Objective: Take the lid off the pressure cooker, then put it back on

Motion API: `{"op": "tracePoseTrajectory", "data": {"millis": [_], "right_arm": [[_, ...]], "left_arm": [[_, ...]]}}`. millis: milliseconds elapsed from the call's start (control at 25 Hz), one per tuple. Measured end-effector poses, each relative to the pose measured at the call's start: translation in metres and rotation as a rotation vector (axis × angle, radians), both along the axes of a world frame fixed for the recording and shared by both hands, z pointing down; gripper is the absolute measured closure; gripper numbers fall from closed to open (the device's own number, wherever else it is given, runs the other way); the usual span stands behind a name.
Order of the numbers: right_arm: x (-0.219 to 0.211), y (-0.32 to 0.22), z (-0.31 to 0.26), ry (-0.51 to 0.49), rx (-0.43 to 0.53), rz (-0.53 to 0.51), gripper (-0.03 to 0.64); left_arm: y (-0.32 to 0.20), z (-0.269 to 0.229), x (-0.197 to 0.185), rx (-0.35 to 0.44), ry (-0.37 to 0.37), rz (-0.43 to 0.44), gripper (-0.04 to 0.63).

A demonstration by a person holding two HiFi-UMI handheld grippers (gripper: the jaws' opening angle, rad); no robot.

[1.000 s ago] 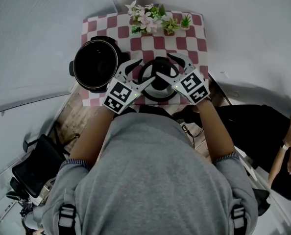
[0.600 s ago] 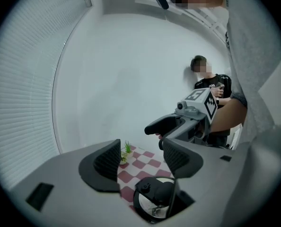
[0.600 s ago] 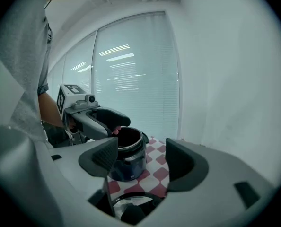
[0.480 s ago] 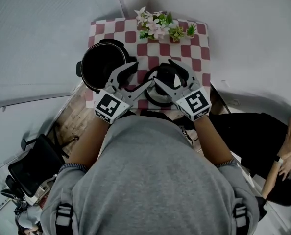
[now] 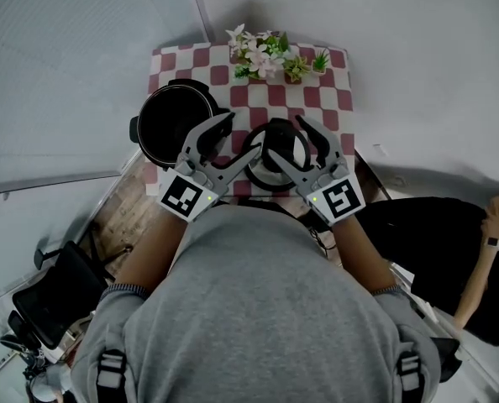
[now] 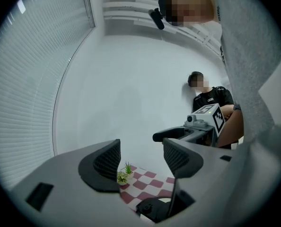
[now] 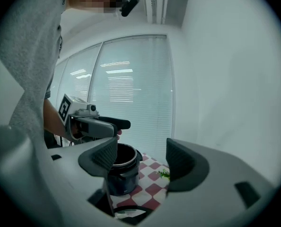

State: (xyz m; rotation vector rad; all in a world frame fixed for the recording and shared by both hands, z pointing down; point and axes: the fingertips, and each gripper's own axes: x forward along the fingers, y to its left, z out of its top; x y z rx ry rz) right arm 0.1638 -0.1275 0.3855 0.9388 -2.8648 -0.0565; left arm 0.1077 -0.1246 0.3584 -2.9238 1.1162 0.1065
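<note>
- The lid (image 5: 280, 138) is hard to see whole from above. Both tongs cross in front of it, so only its dark middle and part of its ring show between them.
- Each gripper view catches just a sliver of the lid at the bottom edge, lying on the checked cloth below the tongs.
- The near edge of the desk (image 5: 340, 91) is hidden behind the tongs and the wearer's grey sweater.
- The pressure cooker (image 5: 170, 120) stands open at the desk's left side. Its near right rim is partly covered by the left tongs.
- A second person (image 5: 451, 225) in black sits to the right, cut off by the frame's edge.
- A black chair (image 5: 60, 280) shows lower left (its base is hard to make out).
- Left tongs (image 6: 140, 157): the 2 jaws stand wide apart with only air and the far wall between them. They grip nothing and hang above the desk, pointing roughly level.
- Right tongs (image 7: 141, 157): the 2 jaws are also spread wide and empty. The cooker is seen beyond the gap, well clear of the pads.
- The lid is off the cooker and sits just to its right on the cloth, touched by neither tongs.
- Counts: 2 tongs, 1 cooker, 1 lid, 1 desk and 1 chair.
- More counts: 1 bunch of pale flowers (image 5: 256, 47) and 2 small green plants (image 5: 319, 60) along the far edge.
- 2 people are in the room.
</note>
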Motion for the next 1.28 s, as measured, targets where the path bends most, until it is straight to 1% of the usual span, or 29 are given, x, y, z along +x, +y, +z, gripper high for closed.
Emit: {"op": "tracePoseTrajectory", "data": {"millis": [120, 200, 480, 560, 760, 920, 1040, 1160, 1280], "right_arm": [[0.008, -0.001, 0.003, 0.009, -0.024, 0.009, 0.27], [0.014, -0.001, 0.01, 0.037, -0.044, 0.006, 0.267], [0.026, -0.005, 0.014, 0.041, -0.046, 0.028, 0.253], [0.029, -0.006, 0.016, 0.043, -0.052, 0.035, 0.253], [0.037, -0.006, 0.035, 0.094, -0.09, 0.02, 0.246], [0.039, -0.002, 0.056, 0.172, -0.16, -0.017, 0.235], [0.045, -0.001, 0.073, 0.219, -0.204, -0.031, 0.242], [0.056, 0.0, 0.097, 0.26, -0.263, -0.061, 0.239], [0.062, 0.0, 0.113, 0.311, -0.294, -0.089, 0.239]], "left_arm": [[-0.001, 0.003, 0.003, -0.011, -0.007, 0.006, 0.284], [-0.003, 0.007, 0.005, -0.02, -0.016, 0.017, 0.281], [-0.007, 0.018, 0.015, -0.033, -0.048, 0.036, 0.278], [-0.008, 0.024, 0.019, -0.044, -0.07, 0.051, 0.278], [-0.005, 0.049, 0.039, -0.104, -0.154, 0.139, 0.275], [-0.004, 0.068, 0.053, -0.147, -0.215, 0.187, 0.272], [-0.007, 0.084, 0.066, -0.202, -0.255, 0.229, 0.273], [-0.008, 0.106, 0.078, -0.251, -0.334, 0.282, 0.267], [-0.003, 0.137, 0.087, -0.29, -0.456, 0.334, 0.265]]}}
